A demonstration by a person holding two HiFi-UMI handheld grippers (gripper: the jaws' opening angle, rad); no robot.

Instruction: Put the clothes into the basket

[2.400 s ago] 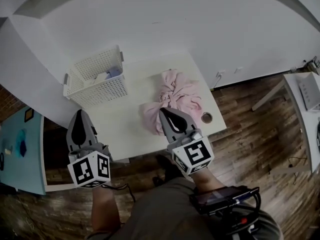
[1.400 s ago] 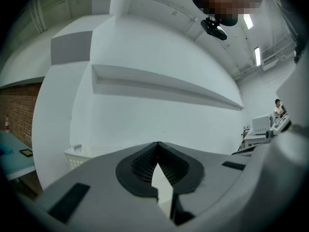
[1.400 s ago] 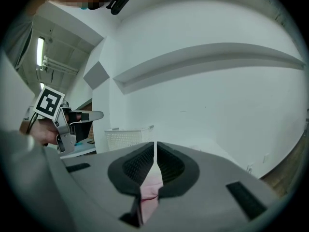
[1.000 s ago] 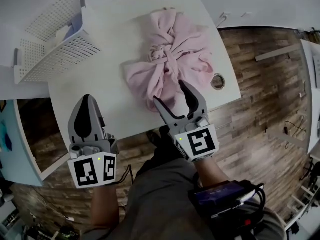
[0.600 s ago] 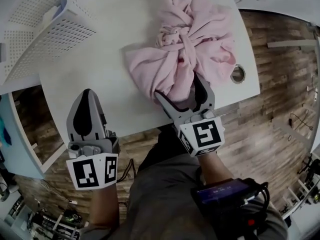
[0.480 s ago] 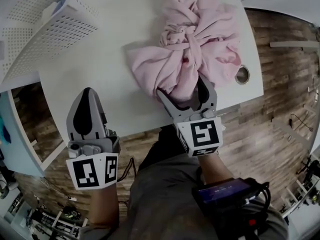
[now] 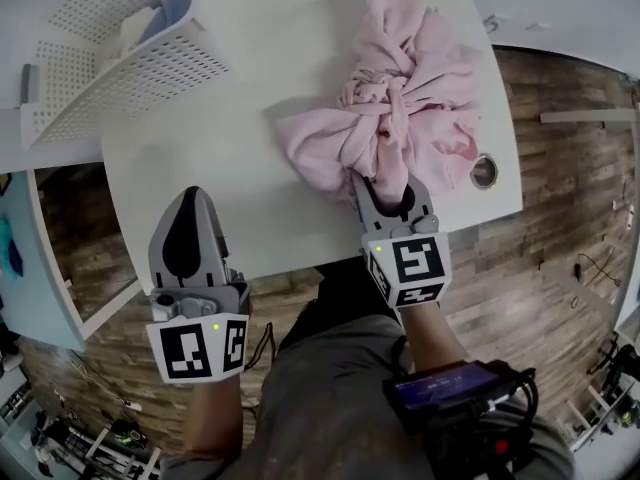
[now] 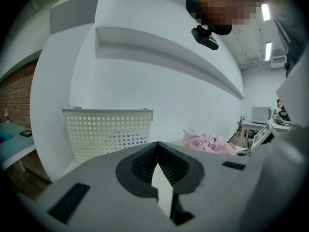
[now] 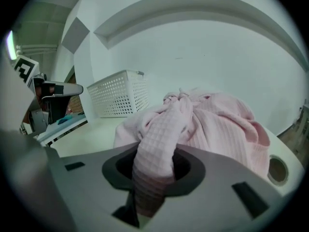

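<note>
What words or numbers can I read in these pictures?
No words or numbers can be read anywhere.
The left marker cube and the right marker cube bear only black-and-white square patterns, no letters.
The pink cloth and the white basket are plain.
The dark device at the person's waist is too blurred to read.

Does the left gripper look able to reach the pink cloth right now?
Probably yes: only bare table lies between the shut, empty left gripper and the pink cloth. The right gripper, jaws closing on a near fold, leaves the cloth's left side free.
</note>
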